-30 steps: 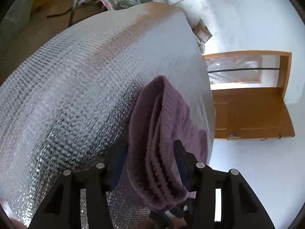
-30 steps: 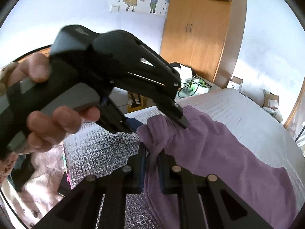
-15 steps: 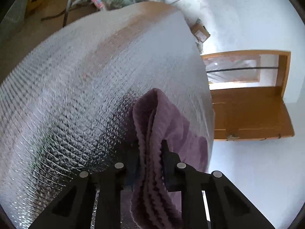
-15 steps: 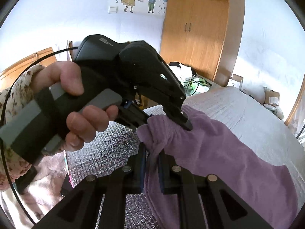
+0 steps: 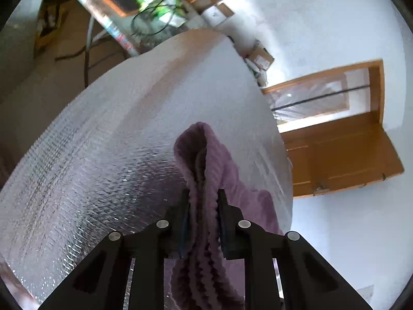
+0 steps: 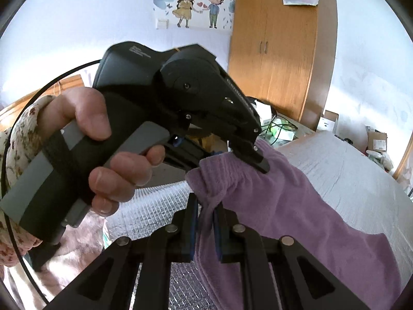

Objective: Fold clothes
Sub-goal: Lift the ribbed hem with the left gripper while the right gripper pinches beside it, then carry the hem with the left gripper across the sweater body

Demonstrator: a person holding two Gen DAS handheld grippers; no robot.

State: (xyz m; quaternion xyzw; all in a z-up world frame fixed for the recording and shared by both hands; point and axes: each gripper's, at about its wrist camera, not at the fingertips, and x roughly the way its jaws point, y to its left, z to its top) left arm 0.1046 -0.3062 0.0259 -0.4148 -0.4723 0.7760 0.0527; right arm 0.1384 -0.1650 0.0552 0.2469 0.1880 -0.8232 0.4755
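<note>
Left gripper (image 5: pixel 202 201) — fingers clamping a bunched, ribbed edge of the purple garment (image 5: pixel 206 160), which is rising in a fold above the silver quilted mat (image 5: pixel 90 155); right gripper (image 6: pixel 206 214) — fingers pinching together on a gathered corner of the same garment (image 6: pixel 284 206), whose body is draping away to the right over the mat (image 6: pixel 160 201) and the white bed cover (image 6: pixel 348 165); a hand (image 6: pixel 103 155) in a floral sleeve (image 6: pixel 18 139) is gripping the left gripper's handle; both grip points are lying close together; a wooden wardrobe (image 6: pixel 281 51) is standing behind.

Both grippers (image 5: pixel 202 206) (image 6: pixel 206 214) clamped
</note>
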